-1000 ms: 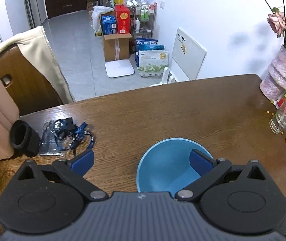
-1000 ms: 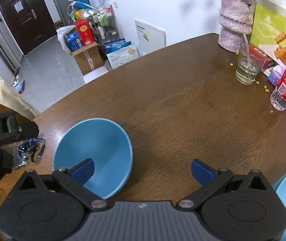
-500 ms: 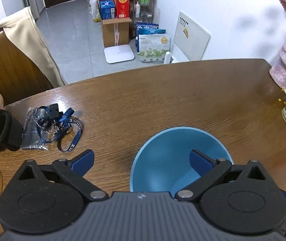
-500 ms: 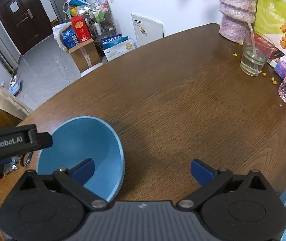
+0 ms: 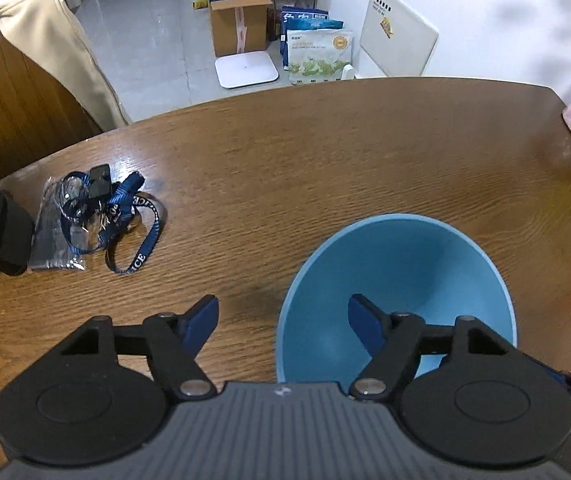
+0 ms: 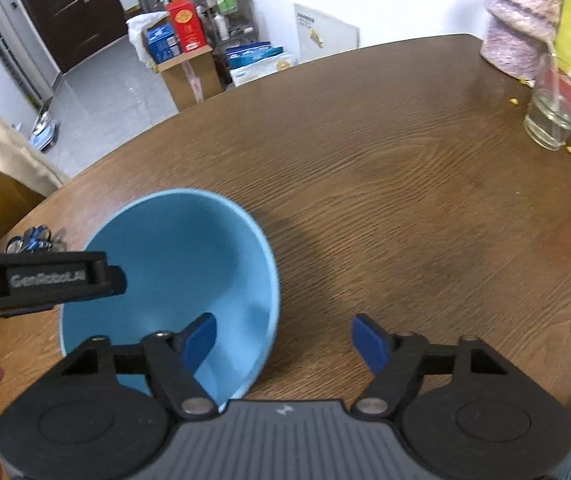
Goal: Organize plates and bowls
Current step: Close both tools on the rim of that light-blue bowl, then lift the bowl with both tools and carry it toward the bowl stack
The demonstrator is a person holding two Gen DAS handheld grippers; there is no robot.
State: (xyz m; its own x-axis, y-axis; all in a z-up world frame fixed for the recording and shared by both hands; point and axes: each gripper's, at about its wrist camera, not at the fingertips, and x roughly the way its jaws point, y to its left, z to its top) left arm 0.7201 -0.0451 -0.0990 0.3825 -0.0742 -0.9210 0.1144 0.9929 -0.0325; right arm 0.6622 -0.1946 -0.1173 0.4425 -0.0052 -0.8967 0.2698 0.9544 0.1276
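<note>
- My left gripper has its jaws spread wide, pinching nothing; the blue bowl sits on the wooden table at about 2 o'clock from the gap, and the bowl's near-left rim runs between the two fingers, the right one over the bowl's inside and the left one over bare wood.
- My right gripper is likewise spread apart and empty; the same bowl lies at about 10 o'clock, its right wall between the fingers, the left one hanging over the hollow.
- The bowl is a plain matte sky blue, deep with steep sloping sides, empty inside, upright on the table.
- In the right wrist view the side of my left gripper crosses the bowl's left edge and reads "GenRobot.AI".
- At 10 o'clock in the left wrist view, a blue lanyard shows the letters "ICE".
</note>
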